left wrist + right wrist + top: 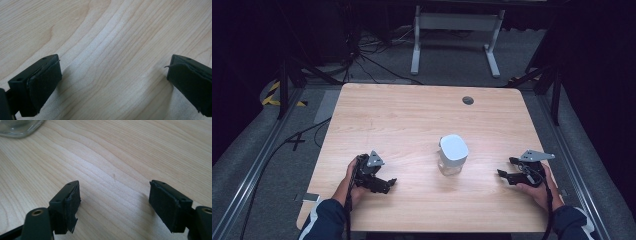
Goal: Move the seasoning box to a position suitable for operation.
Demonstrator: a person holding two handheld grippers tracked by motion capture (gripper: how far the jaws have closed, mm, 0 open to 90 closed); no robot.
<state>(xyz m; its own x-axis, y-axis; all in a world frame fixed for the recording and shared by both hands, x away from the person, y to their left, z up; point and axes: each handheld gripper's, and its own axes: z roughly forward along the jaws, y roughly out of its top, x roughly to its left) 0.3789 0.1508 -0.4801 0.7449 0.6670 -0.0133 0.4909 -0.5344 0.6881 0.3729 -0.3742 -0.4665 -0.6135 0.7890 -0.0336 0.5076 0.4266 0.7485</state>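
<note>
A clear glass jar (452,159) with a white square lid (453,147) stands upright on the wooden table (412,115), a little right of the middle. My left gripper (388,183) rests near the front left, held in a hand, its jaws open over bare wood (112,75). My right gripper (505,176) rests at the front right, open too, pointing toward the jar. In the right gripper view the jar's glass base (18,127) sits at the top left corner, well beyond the fingertips (72,197). Nothing lies between either pair of jaws.
A round cable hole (468,100) is set near the table's far edge. Beyond the table stand a white desk frame (456,30) and loose cables (362,50) on grey carpet. A metal rail (257,160) runs along the left.
</note>
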